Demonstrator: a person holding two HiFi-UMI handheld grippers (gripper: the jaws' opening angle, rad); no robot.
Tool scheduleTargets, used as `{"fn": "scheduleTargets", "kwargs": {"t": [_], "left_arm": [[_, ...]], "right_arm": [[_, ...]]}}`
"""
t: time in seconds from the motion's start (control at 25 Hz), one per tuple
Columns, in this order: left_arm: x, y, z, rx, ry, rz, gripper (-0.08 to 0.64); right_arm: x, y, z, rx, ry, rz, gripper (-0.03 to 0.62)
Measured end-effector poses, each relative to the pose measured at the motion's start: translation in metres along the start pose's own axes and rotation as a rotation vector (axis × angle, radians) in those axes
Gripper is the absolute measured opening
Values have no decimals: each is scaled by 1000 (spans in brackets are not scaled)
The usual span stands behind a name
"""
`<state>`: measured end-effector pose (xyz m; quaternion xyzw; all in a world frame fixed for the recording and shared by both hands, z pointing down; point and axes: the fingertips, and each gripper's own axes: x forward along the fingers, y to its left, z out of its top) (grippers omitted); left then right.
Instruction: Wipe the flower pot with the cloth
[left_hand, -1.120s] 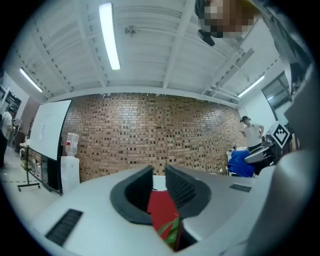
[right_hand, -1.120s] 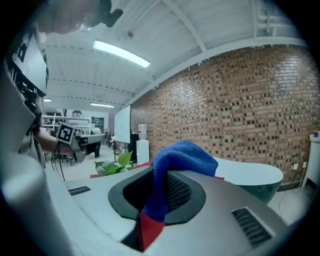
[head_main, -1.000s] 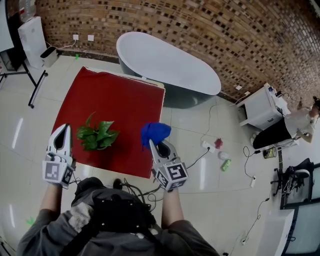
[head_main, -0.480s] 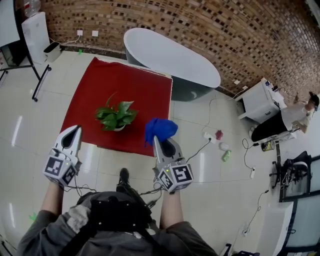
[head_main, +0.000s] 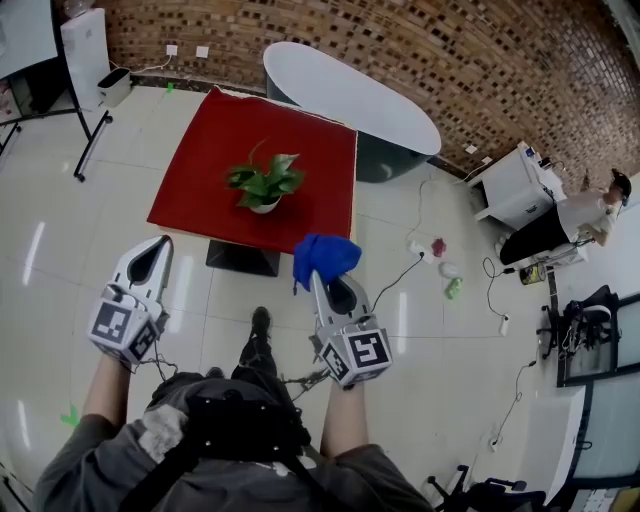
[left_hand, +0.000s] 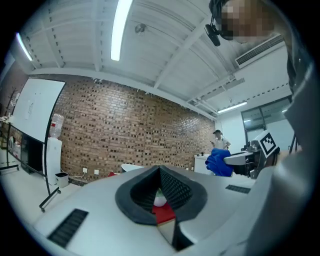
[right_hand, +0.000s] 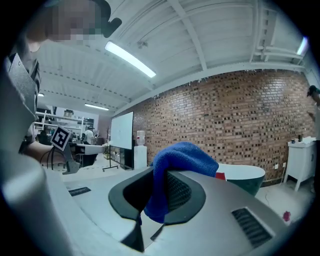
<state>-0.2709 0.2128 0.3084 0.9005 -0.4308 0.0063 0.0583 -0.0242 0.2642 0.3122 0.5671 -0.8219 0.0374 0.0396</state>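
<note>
A brick wall (head_main: 450, 50) and a white bathtub (head_main: 350, 95) backed the tiled room, where the red-topped counter (head_main: 200, 160) carried the flower pot (head_main: 264, 206) toward its near side, well apart from you. Your right hand-held gripper (head_main: 320, 283) was clamped on the blue cloth (head_main: 322, 258); your left hand-held gripper (head_main: 158, 246) was closed and empty. Wiping had not begun. This looked like the approach, and the next move called for laying the cloth against the pot's side. No writing was legible, only square markers.
</note>
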Motion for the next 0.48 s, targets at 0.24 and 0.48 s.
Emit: {"fn": "scheduleTargets", "kwargs": {"t": [0.24, 0.48], "left_arm": [[-19, -20, 22, -10, -1, -58, 8], [-88, 8, -10, 9, -33, -86, 8]], "right_arm": [[-37, 17, 20, -6, 16, -74, 61], [-54, 95, -12, -30, -18, -95, 61]]}}
